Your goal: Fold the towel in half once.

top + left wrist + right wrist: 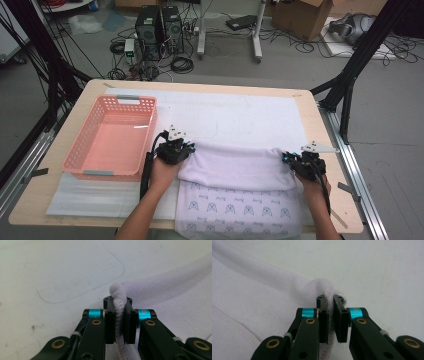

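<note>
A pale lilac towel (235,167) lies folded over itself on the white mat, with a patterned part (240,207) hanging toward the table's near edge. My left gripper (186,149) is shut on the towel's left corner; in the left gripper view the plush edge (119,293) is pinched between the pads and bulges above them. My right gripper (291,160) is shut on the towel's right corner, and the right gripper view has the fabric (325,287) squeezed between its jaws. The folded edge runs straight between the two grippers.
An empty pink plastic basket (80,150) stands at the table's left. A white mat (225,112) covers the wooden table (315,130). Behind the table are computer towers (160,25), cables and a cardboard box (305,17) on the floor.
</note>
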Demonstrator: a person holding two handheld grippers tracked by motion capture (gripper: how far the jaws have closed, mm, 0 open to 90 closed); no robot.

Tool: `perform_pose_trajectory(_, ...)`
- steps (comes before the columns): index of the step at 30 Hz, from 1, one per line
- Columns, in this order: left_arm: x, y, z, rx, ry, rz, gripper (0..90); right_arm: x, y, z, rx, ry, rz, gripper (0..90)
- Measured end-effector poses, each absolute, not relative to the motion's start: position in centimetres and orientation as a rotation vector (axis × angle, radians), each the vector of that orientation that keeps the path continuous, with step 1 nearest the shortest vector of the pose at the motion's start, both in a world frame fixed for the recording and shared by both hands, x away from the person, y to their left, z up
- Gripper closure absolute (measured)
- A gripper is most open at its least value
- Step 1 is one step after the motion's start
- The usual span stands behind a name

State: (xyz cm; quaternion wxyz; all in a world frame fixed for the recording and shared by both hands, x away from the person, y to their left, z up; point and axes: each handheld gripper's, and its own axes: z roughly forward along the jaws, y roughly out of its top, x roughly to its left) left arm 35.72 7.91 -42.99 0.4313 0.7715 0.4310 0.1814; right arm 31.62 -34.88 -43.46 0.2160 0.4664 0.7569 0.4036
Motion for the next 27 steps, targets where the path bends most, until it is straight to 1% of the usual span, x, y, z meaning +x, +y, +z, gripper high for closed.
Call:
perform_pose_trajectory(4, 37.8, 8.1, -42.9, 1.887, 1.110, 0.461, 82.6, 33.8, -34.8, -42.9, 1.313, 2.072, 1.134, 83.8)
perform_pose_trajectory(6, 38.7, 8.0, -42.9, 1.899, 1.140, 0.467, 82.6, 34.8, -34.6, -42.7, 1.302, 2.075, 1.122, 83.7)
perform_pose_trajectory(13, 40.9, 8.0, -42.5, 1.860, 1.140, 0.498, 82.6, 37.6, -34.2, -41.8, 1.301, 2.055, 1.088, 83.7)
perform_pose_trajectory(16, 41.4, 8.5, -42.8, 1.806, 1.134, 0.502, 82.5, 38.5, -34.1, -41.5, 1.299, 2.036, 1.106, 83.7)
perform_pose_trajectory(27, 42.6, 9.4, -43.9, 1.770, 1.180, 0.518, 82.4, 41.6, -32.9, -40.5, 1.292, 2.038, 1.088, 83.6)
